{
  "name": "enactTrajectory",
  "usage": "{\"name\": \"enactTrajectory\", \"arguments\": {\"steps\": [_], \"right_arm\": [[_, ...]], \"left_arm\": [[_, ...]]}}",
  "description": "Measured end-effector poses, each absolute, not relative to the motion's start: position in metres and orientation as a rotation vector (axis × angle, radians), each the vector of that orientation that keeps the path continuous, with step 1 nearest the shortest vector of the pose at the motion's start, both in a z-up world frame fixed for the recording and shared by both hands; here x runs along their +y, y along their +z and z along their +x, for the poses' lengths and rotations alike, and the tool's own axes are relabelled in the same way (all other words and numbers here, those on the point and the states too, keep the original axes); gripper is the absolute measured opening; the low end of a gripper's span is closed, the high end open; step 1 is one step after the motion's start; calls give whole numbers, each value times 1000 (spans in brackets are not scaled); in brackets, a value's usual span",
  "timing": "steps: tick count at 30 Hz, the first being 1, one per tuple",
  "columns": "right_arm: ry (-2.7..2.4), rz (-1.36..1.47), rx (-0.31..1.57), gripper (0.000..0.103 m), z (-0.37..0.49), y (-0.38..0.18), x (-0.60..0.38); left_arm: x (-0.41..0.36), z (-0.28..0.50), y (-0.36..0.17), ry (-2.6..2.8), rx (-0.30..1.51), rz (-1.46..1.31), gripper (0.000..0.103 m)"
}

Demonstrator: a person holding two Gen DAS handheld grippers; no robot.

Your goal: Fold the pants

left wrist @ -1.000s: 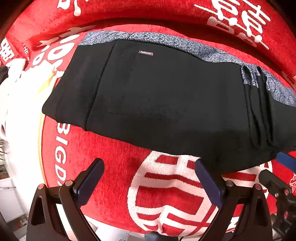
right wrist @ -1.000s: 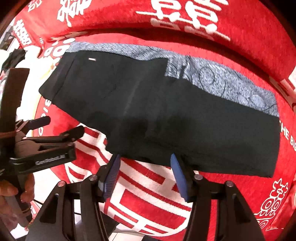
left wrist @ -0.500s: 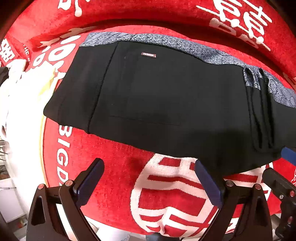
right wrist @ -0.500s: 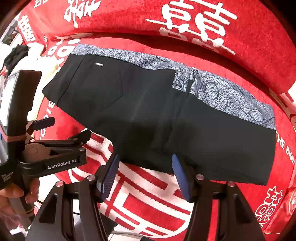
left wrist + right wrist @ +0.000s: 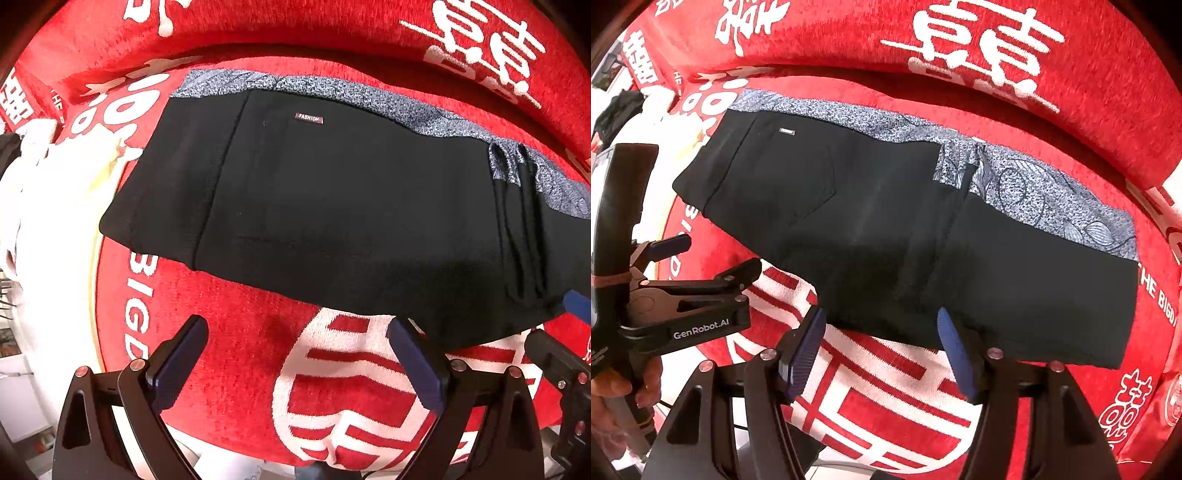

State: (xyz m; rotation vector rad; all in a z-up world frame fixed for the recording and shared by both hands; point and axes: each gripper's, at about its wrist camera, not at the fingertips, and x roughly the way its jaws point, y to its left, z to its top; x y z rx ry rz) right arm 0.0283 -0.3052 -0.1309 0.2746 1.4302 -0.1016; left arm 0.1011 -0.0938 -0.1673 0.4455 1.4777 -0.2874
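Black pants (image 5: 332, 206) (image 5: 894, 236) lie folded flat on a red cover, with a small FASHION label (image 5: 309, 118) near the waistband end at the left. A blue-grey patterned cloth (image 5: 1034, 188) shows under their far edge. My left gripper (image 5: 295, 354) hovers open over the red cover, just short of the pants' near edge, nothing between its fingers. My right gripper (image 5: 879, 343) hangs over the near edge further right. Its jaws are opening and hold nothing. In the right wrist view the left gripper (image 5: 701, 273) appears at the left, held by a hand (image 5: 613, 391).
The red cover (image 5: 240, 343) with white characters drapes a sofa seat, and its backrest (image 5: 849, 44) rises behind the pants. A white cloth (image 5: 55, 192) lies at the left end of the seat, beside the waistband.
The right gripper's fingers have spread a little wider. The pants sit slightly lower in both views. Nothing has been taken hold of.
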Motion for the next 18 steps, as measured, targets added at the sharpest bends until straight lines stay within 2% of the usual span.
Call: {"name": "enactTrajectory", "arguments": {"steps": [18], "right_arm": [[-179, 171, 1481, 78, 34, -130, -299]], "left_arm": [[-86, 104, -157, -282, 1465, 443, 99]]}}
